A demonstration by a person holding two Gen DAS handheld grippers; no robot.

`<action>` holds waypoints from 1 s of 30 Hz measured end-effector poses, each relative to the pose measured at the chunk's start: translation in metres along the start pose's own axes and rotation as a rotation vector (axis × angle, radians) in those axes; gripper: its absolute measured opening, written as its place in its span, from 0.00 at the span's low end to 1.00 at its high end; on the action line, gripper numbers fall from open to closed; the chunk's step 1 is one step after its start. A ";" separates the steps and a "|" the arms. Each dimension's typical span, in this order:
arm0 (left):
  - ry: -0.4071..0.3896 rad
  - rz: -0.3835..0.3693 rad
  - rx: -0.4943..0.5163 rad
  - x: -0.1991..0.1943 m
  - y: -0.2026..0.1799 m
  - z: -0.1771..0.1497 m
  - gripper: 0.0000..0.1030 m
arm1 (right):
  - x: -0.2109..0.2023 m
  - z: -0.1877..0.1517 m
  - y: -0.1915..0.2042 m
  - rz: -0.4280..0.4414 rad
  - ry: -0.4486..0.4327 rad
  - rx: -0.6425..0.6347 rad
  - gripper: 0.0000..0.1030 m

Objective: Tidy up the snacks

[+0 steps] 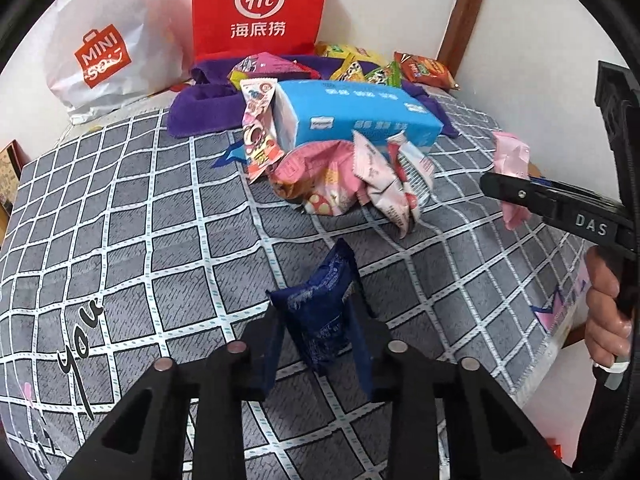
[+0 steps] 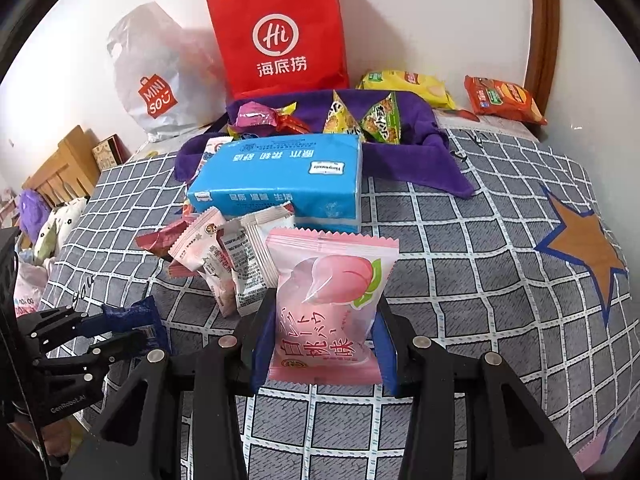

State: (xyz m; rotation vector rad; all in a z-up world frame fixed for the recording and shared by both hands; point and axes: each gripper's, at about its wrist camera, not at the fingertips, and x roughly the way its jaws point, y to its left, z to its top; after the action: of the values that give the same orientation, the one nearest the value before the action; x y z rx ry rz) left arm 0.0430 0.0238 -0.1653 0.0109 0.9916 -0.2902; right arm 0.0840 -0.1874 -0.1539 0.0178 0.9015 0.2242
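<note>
In the left wrist view my left gripper (image 1: pixel 318 320) is shut on a dark blue snack packet (image 1: pixel 320 300), held upright just above the grey checked bedsheet (image 1: pixel 140 220). My right gripper (image 2: pixel 325 320) is shut on a pink peach-print packet (image 2: pixel 332 280). From the left wrist view the right gripper (image 1: pixel 496 188) shows at the right edge with the pink packet (image 1: pixel 510 152) in it. The left gripper (image 2: pixel 132 332) and its blue packet (image 2: pixel 136 316) appear at the lower left of the right wrist view. A pile of pink and white snack packets (image 2: pixel 232 256) lies in front of a blue tissue box (image 2: pixel 288 184).
A purple cloth bin (image 2: pixel 408 152) behind the box holds several snacks. A red paper bag (image 2: pixel 280 40) and a white plastic bag (image 2: pixel 152 80) stand against the wall. Yellow (image 2: pixel 408 84) and orange (image 2: pixel 504 100) chip bags lie at the back right. A hand (image 1: pixel 608 312) grips the right gripper's handle.
</note>
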 end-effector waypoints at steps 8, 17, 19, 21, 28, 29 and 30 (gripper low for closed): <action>-0.013 -0.032 -0.006 -0.007 -0.001 0.003 0.19 | -0.007 0.007 0.000 0.001 -0.017 -0.008 0.42; -0.031 -0.062 -0.029 -0.016 0.004 0.015 0.16 | -0.013 0.016 0.001 0.017 -0.035 -0.004 0.42; -0.032 -0.069 -0.038 -0.018 0.005 0.016 0.16 | -0.016 0.019 0.001 0.022 -0.039 -0.004 0.42; -0.040 -0.081 -0.046 -0.022 0.005 0.020 0.16 | -0.019 0.021 0.001 0.023 -0.048 -0.006 0.42; -0.081 -0.101 -0.046 -0.035 0.001 0.046 0.16 | -0.032 0.039 0.007 0.055 -0.085 -0.025 0.42; -0.085 -0.103 -0.048 -0.036 0.000 0.052 0.16 | -0.034 0.042 0.008 0.056 -0.091 -0.032 0.42; -0.092 -0.105 -0.050 -0.037 0.001 0.058 0.16 | -0.035 0.045 0.010 0.056 -0.097 -0.038 0.42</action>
State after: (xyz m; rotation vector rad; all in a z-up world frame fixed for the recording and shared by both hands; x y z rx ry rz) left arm 0.0719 0.0248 -0.1034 -0.0989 0.9095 -0.3590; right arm 0.0963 -0.1811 -0.0977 0.0184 0.8005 0.2905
